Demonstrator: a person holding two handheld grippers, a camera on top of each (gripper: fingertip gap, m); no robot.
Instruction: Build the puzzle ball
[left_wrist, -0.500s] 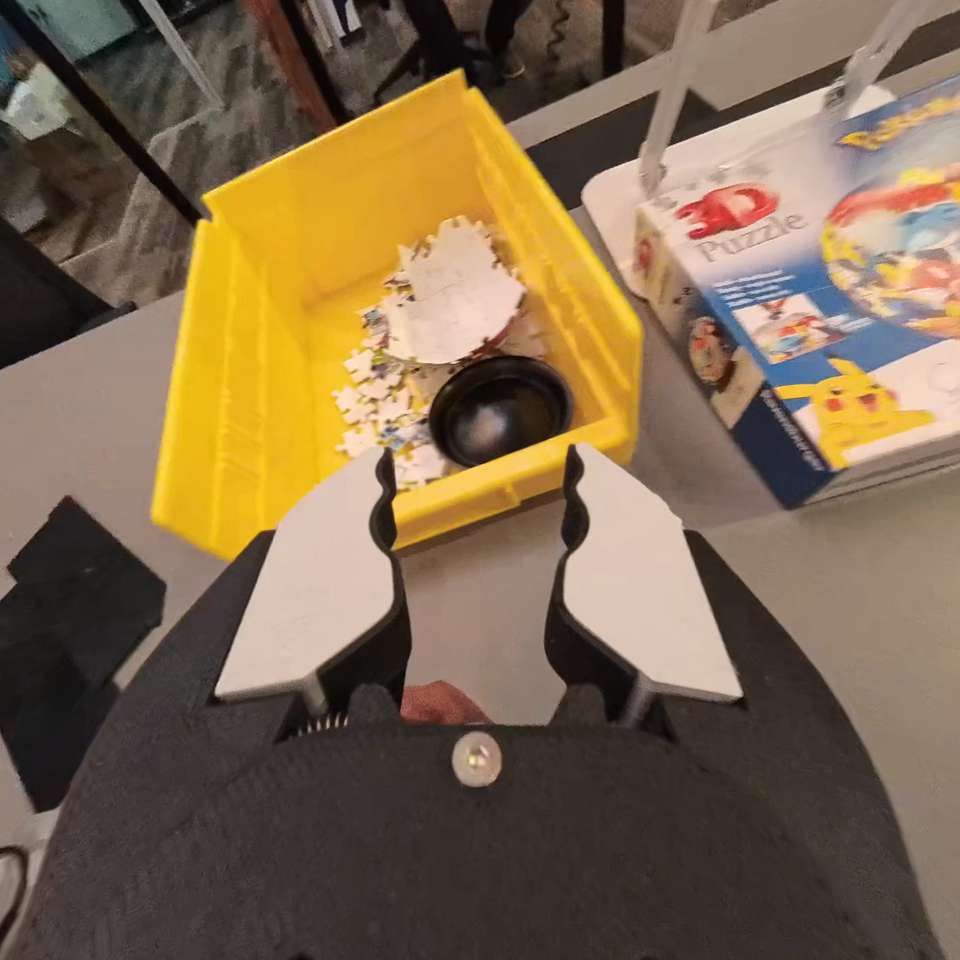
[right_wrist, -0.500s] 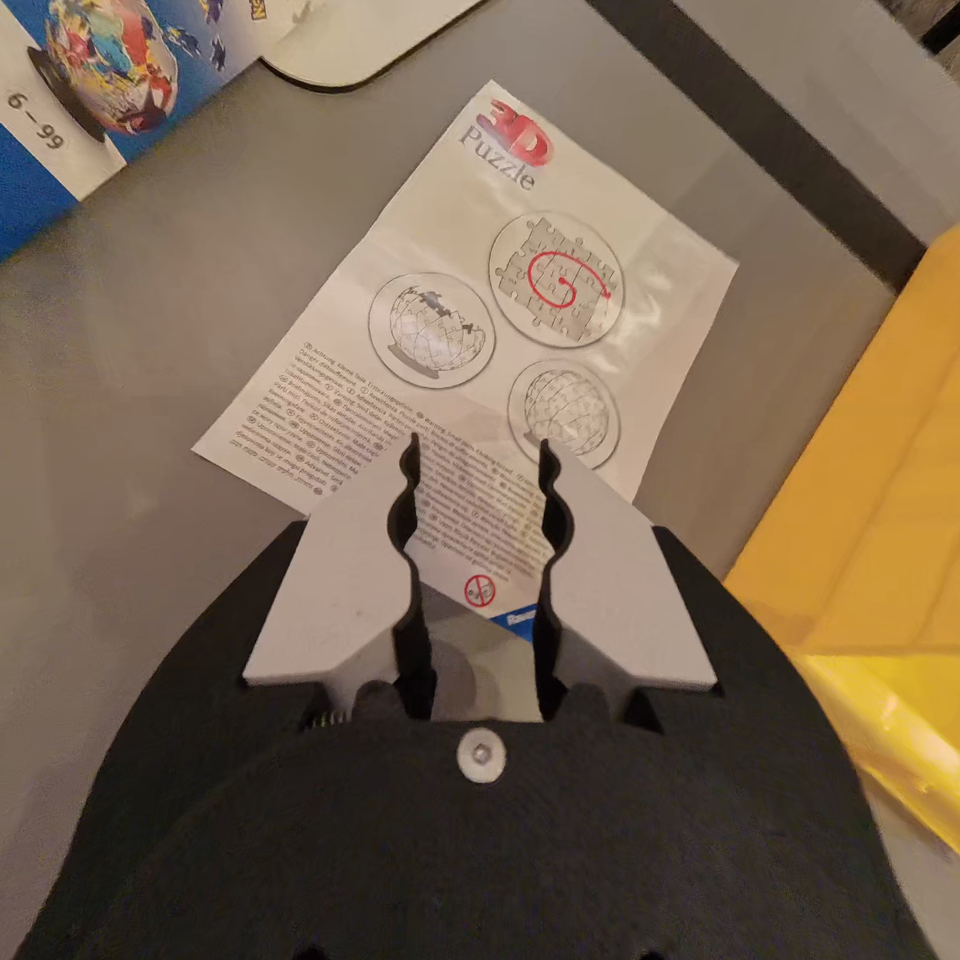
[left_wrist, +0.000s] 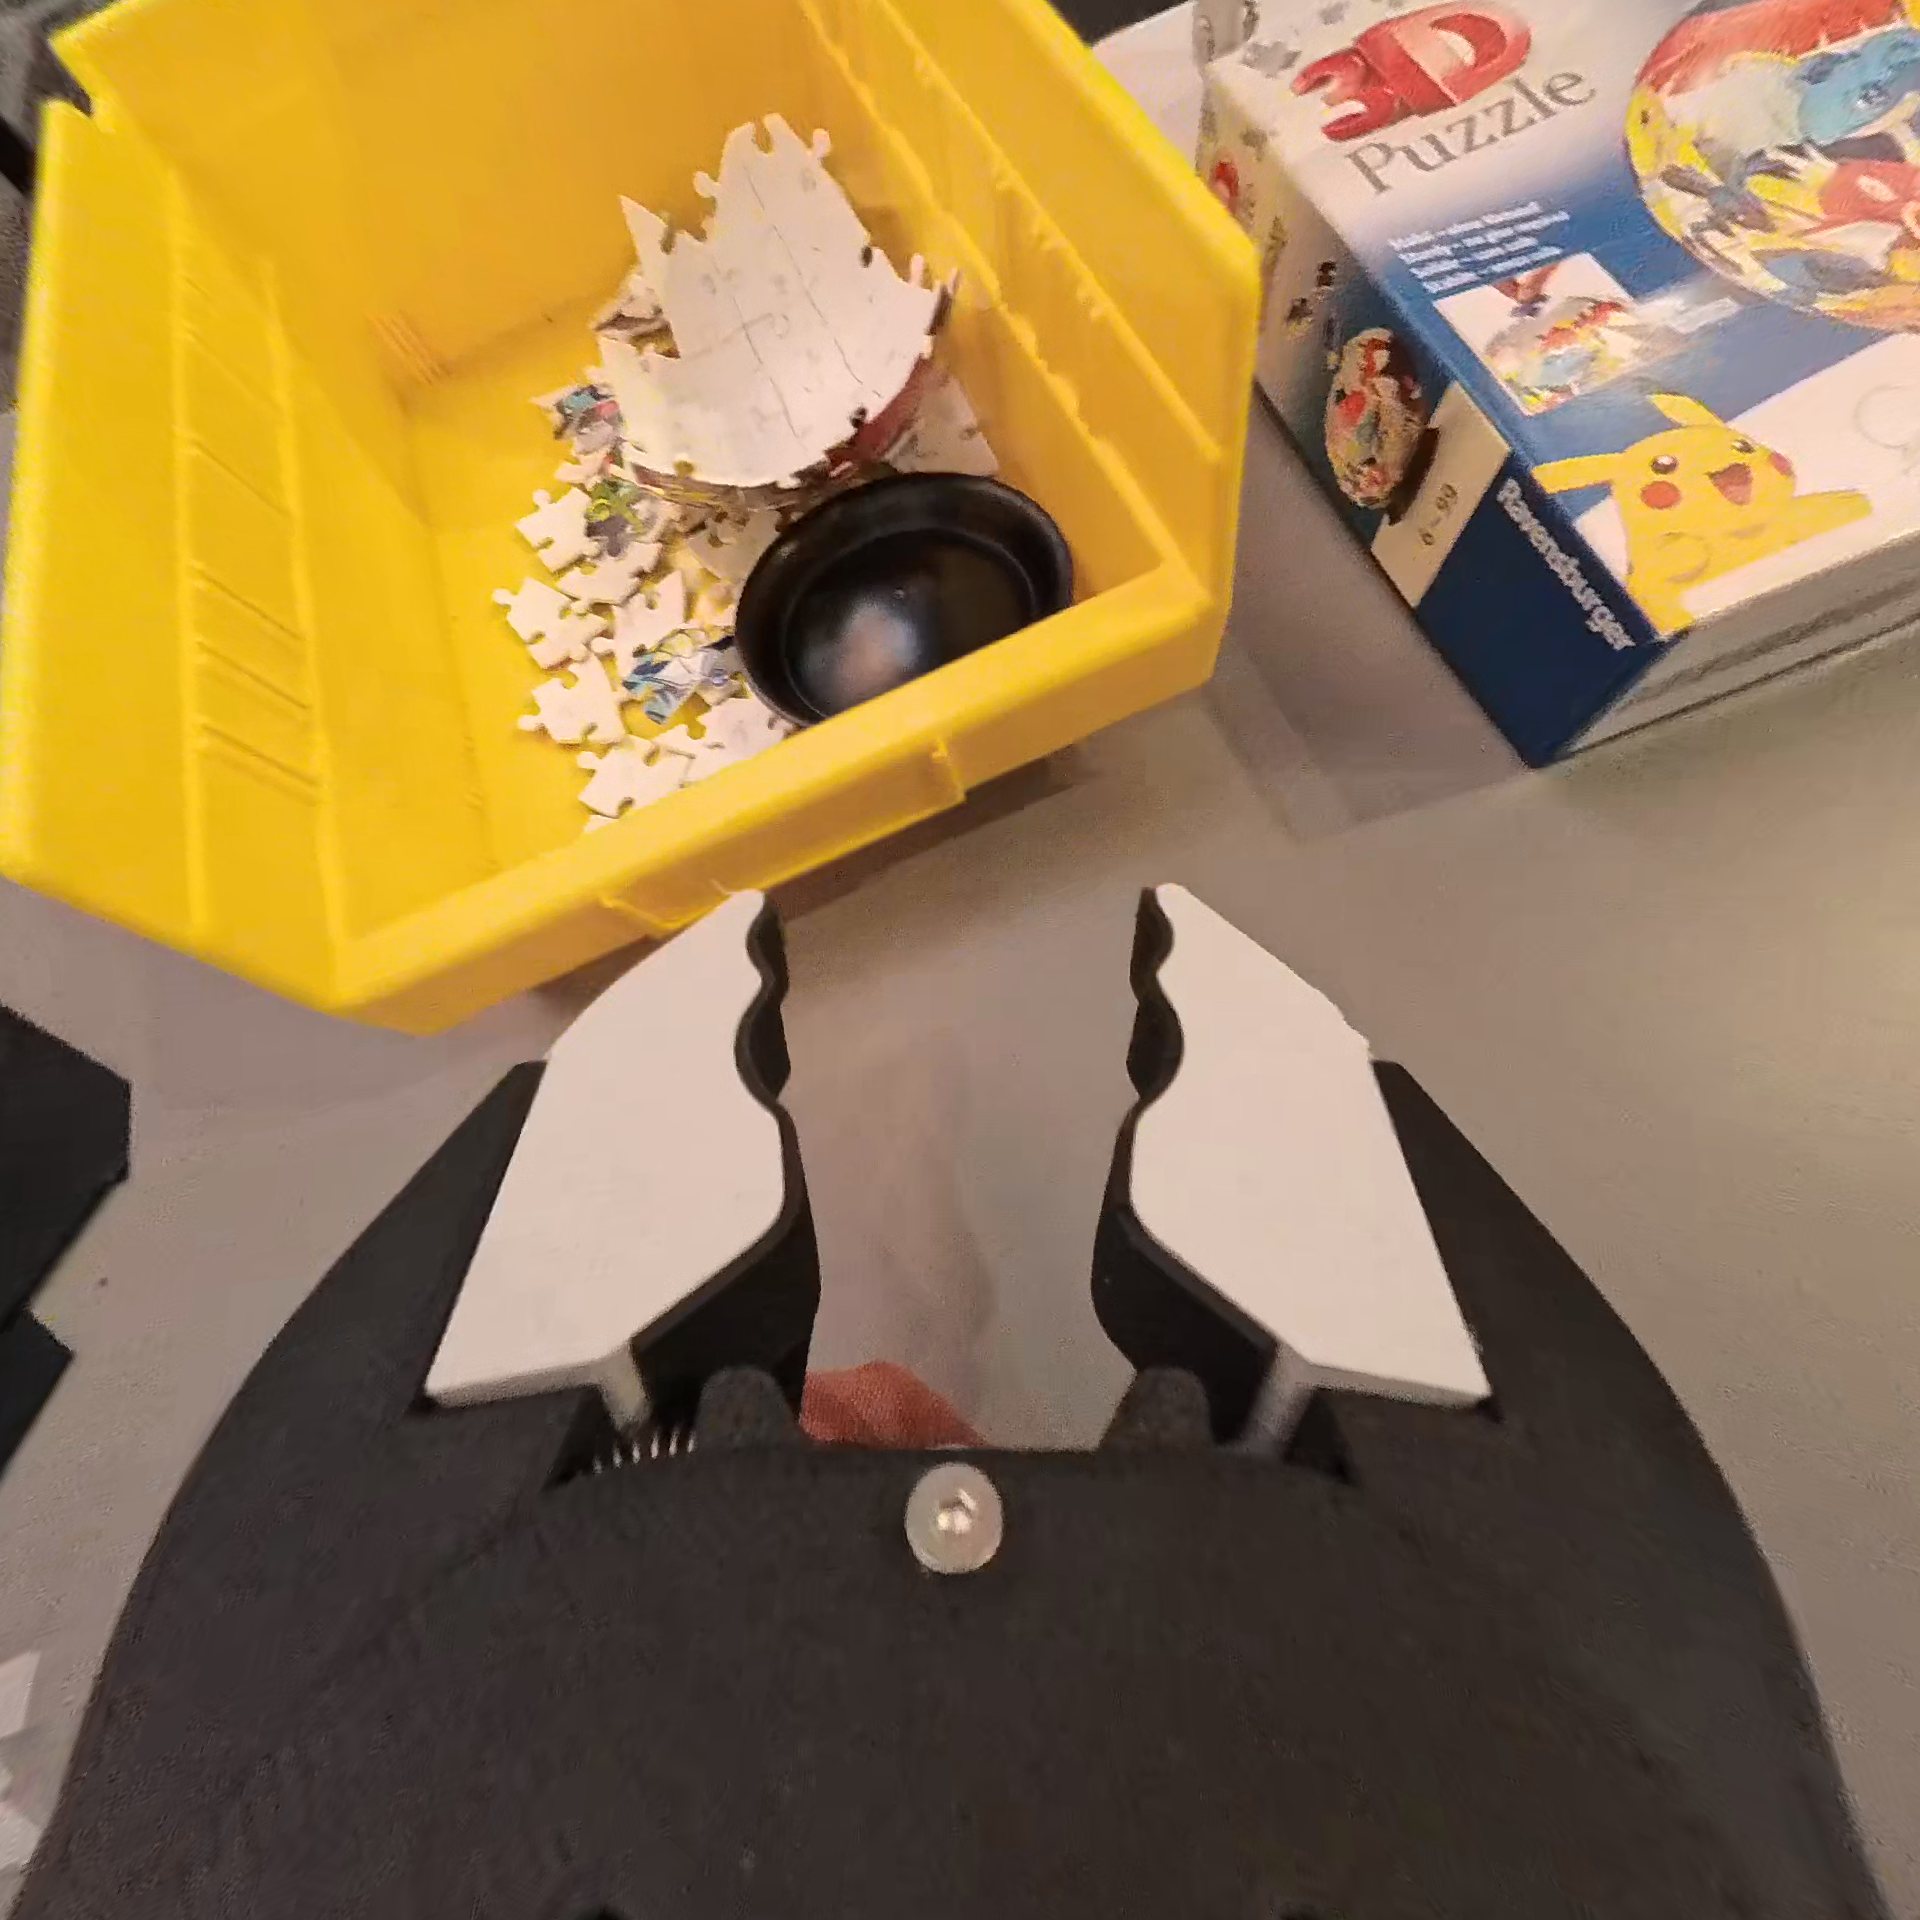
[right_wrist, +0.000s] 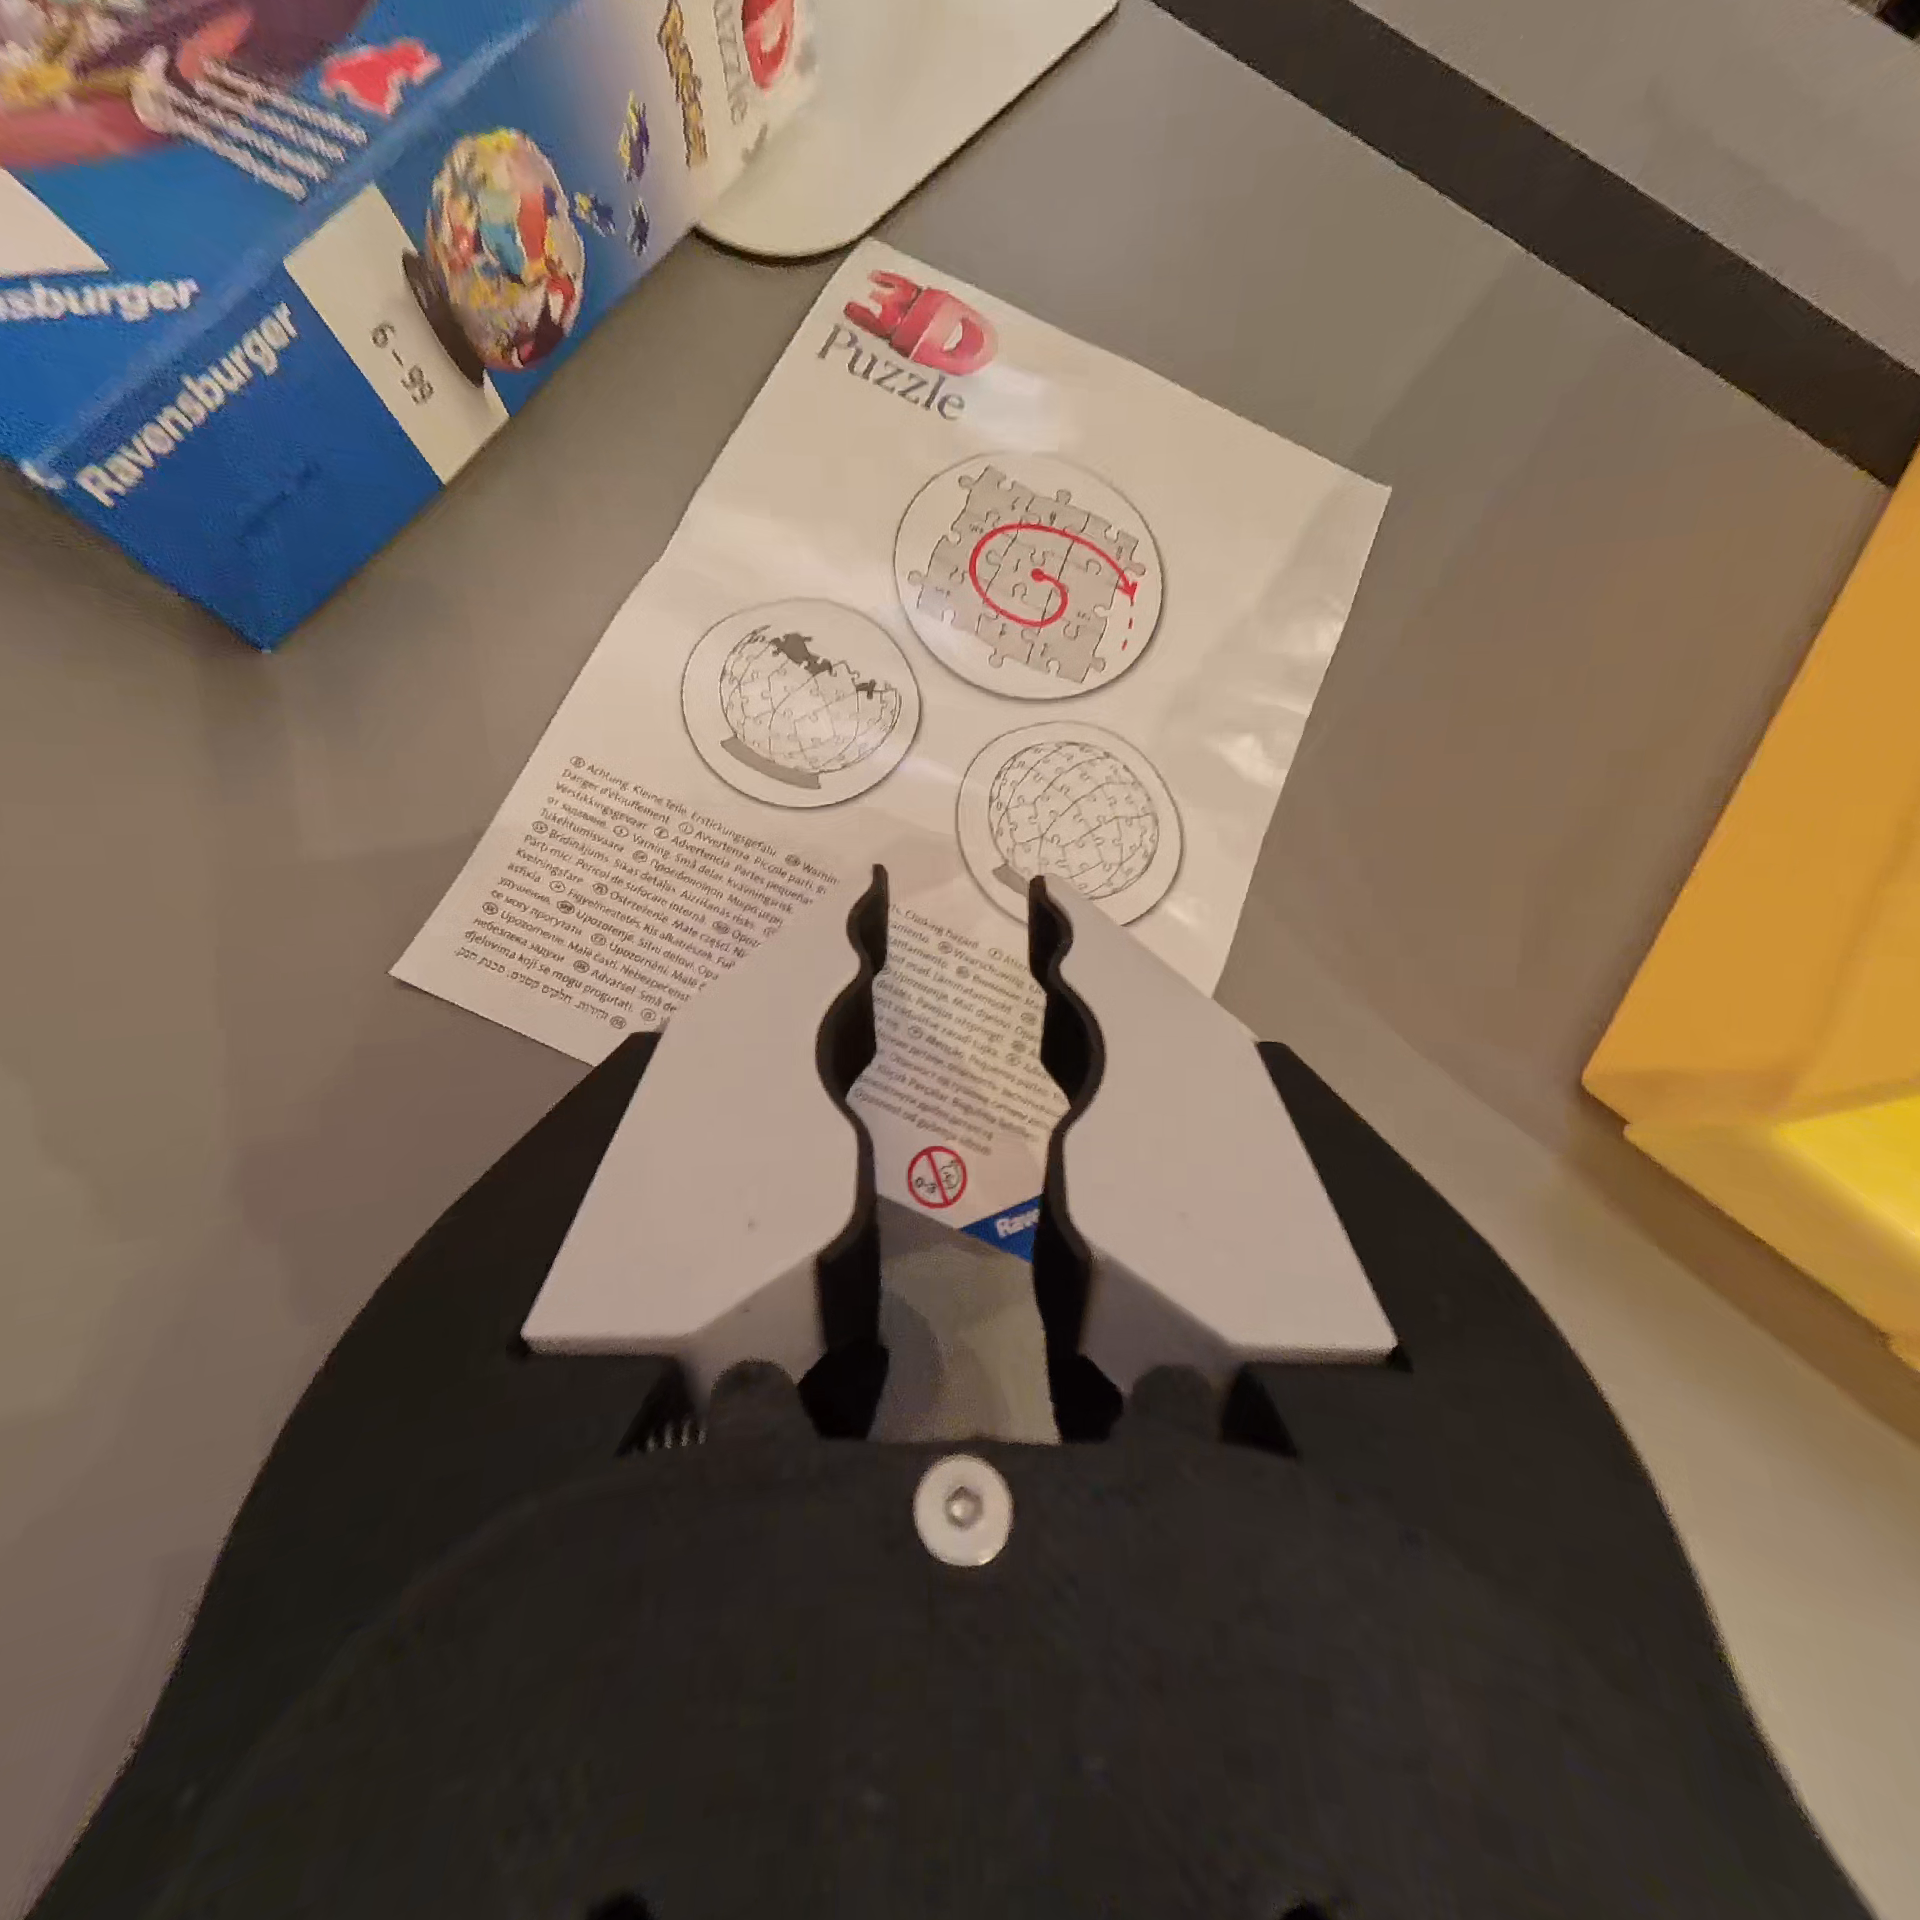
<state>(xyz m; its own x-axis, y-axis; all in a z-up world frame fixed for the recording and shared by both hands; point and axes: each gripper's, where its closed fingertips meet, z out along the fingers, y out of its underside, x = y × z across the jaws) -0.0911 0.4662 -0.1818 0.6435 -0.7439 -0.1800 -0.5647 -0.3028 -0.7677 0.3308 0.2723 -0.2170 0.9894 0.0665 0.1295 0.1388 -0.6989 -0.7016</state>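
A yellow bin (left_wrist: 260, 582) holds a partly built curved puzzle shell (left_wrist: 769, 364), white side up, several loose puzzle pieces (left_wrist: 603, 665) and a black round stand (left_wrist: 904, 597). My left gripper (left_wrist: 956, 914) is open and empty over the grey table, just in front of the bin's near wall. My right gripper (right_wrist: 956, 894) is open with a narrower gap and empty, hovering over the lower part of a white instruction sheet (right_wrist: 914, 665) lying flat on the table.
The blue puzzle box (left_wrist: 1621, 343) lies right of the bin; it also shows in the right wrist view (right_wrist: 239, 312) at the upper left. A yellow bin (right_wrist: 1787, 987) stands at the right edge there. A black block (left_wrist: 52, 1153) lies at the left. The left gripper's tips are roughly 45 centimetres from the right gripper's.
My left gripper has moved forward toward the bin, which now looks larger and closer. My right gripper has shifted slightly over the instruction sheet, and the puzzle box shows more.
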